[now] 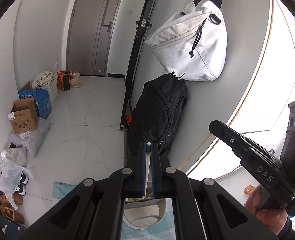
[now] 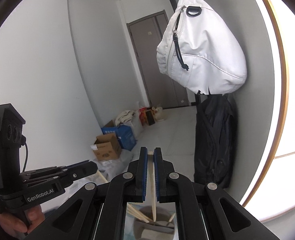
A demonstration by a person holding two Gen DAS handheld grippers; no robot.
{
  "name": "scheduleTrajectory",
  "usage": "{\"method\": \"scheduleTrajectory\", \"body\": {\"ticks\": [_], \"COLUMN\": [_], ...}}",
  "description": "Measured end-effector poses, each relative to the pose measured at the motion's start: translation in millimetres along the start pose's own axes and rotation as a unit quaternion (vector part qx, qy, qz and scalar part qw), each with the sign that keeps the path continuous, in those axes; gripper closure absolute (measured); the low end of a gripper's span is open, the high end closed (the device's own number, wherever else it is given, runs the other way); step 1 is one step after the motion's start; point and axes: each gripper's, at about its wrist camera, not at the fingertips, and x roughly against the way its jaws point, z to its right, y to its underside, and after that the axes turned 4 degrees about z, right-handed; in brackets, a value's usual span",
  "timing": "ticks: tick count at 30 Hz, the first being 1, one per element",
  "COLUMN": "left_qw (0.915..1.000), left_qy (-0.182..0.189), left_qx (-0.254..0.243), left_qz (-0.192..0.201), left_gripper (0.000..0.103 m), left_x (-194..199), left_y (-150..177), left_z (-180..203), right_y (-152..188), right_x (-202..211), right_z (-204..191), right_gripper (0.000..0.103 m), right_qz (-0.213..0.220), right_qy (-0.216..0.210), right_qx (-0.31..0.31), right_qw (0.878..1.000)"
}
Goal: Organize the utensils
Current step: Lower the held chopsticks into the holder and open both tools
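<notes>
My left gripper [image 1: 148,150] is shut on a pale chopstick [image 1: 147,166] that stands upright between its blue pads, above a light bowl-like holder [image 1: 145,216] on a blue checked cloth [image 1: 167,230]. My right gripper [image 2: 151,156] is shut on a wooden chopstick [image 2: 152,190] whose lower tip hangs over a grey utensil holder [image 2: 157,226] that holds several other chopsticks [image 2: 137,213]. The left gripper shows at the left of the right wrist view [image 2: 83,169], with its chopstick poking out below. The right gripper shows at the right of the left wrist view [image 1: 227,132].
A white bag [image 1: 191,46] hangs on the wall above a black backpack [image 1: 159,110]. Cardboard boxes [image 1: 24,114], bags and shoes [image 1: 11,210] line the left wall. A grey door [image 1: 95,28] is at the far end. A bright window [image 1: 267,92] is on the right.
</notes>
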Motion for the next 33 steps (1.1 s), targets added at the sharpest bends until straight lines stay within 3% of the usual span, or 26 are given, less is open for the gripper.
{"method": "scheduleTrajectory", "body": {"ticks": [11, 20, 23, 26, 30, 33], "left_qw": [0.999, 0.9963, 0.9952, 0.9918, 0.9904, 0.9912], "left_qy": [0.003, 0.016, 0.019, 0.019, 0.012, -0.006], "left_qx": [0.011, 0.04, 0.044, 0.058, 0.071, 0.074], "left_qz": [-0.042, -0.075, -0.085, -0.112, -0.118, -0.11], "left_gripper": [0.103, 0.103, 0.103, 0.103, 0.102, 0.092], "left_x": [-41, -57, -61, -63, -56, -45], "left_y": [17, 29, 32, 33, 33, 33], "left_z": [-18, -31, -36, -44, -52, -57], "right_y": [27, 53, 63, 69, 70, 72], "right_x": [-36, -69, -80, -83, -77, -69], "right_z": [21, 12, 10, 9, 18, 23], "right_gripper": [0.097, 0.097, 0.095, 0.094, 0.093, 0.093], "right_qz": [-0.04, -0.088, -0.112, -0.117, -0.115, -0.116], "right_qy": [0.001, -0.006, -0.023, -0.034, -0.031, -0.021], "right_qx": [-0.011, 0.027, 0.02, 0.011, -0.02, -0.032], "right_qw": [0.999, 0.996, 0.993, 0.992, 0.993, 0.992]}}
